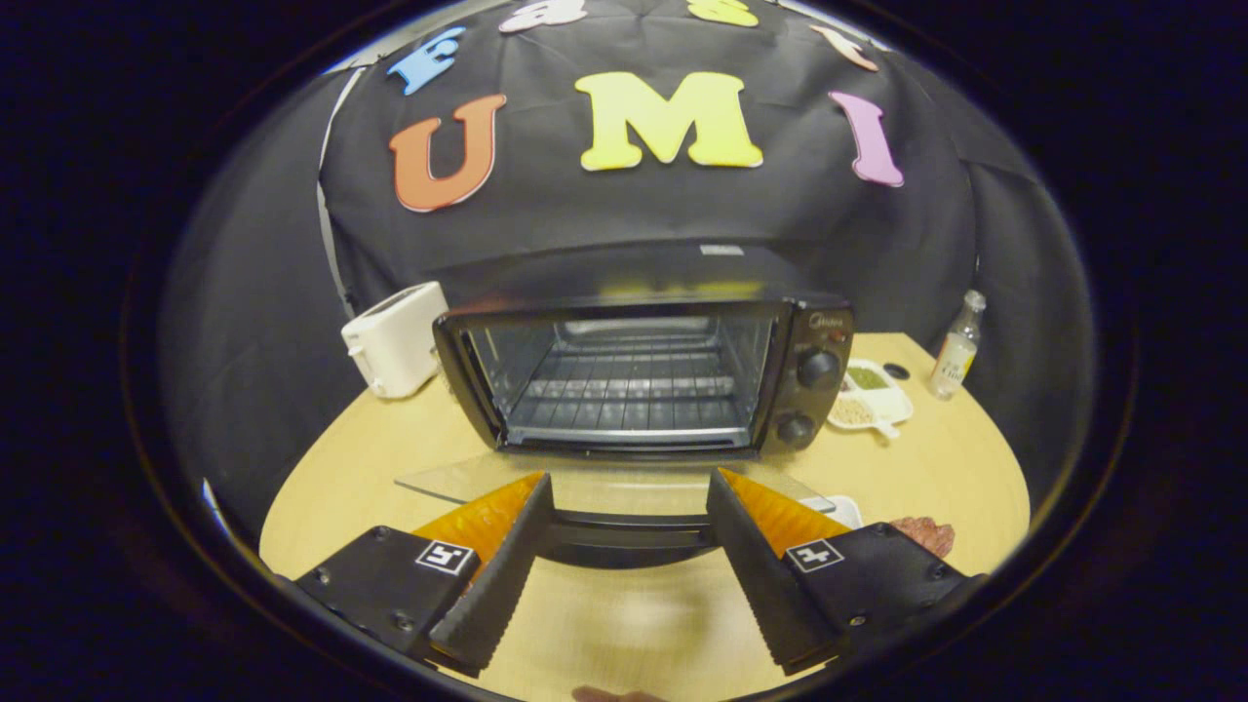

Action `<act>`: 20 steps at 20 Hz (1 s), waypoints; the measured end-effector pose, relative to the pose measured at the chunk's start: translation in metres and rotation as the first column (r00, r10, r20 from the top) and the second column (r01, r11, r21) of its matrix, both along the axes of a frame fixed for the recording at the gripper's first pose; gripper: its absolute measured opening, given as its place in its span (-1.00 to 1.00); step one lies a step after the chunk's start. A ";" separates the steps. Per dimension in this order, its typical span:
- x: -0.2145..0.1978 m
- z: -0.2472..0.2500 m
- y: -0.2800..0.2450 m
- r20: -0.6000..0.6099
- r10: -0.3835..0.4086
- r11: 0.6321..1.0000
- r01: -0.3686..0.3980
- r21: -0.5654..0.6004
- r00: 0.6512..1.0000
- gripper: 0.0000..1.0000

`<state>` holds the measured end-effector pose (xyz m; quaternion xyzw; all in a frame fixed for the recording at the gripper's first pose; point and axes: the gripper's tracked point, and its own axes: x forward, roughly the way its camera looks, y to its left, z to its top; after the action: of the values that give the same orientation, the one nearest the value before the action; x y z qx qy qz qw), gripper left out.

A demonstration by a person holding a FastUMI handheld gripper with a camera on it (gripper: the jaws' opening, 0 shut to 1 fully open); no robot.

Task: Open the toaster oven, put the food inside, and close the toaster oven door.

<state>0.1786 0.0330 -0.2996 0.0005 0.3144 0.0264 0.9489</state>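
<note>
Spread wide and empty, the tongs (629, 497) hover over the dropped glass door (614, 480) of the toaster oven (643, 375), whose mouth faces them, long side running left-right across the tabletop (936, 458).

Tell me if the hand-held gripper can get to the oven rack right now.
Probably yes. The hand-held gripper is open, its fingers flanking the handle of the folded-down glass door. The toaster oven gapes open, with nothing on the wire rack.
</note>
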 end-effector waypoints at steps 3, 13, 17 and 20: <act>-0.007 -0.033 -0.010 -0.095 -0.014 1.000 0.016 0.021 0.995 1.00; -0.018 -0.043 -0.019 -0.177 0.059 0.992 -0.038 0.119 0.982 1.00; -0.028 0.004 -0.044 -0.139 0.119 0.983 -0.098 0.153 0.983 0.98; -0.038 0.029 -0.088 -0.158 0.127 0.985 -0.106 0.136 0.979 0.98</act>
<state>0.1402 -0.0549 -0.2702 0.0445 0.3894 0.1017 0.9144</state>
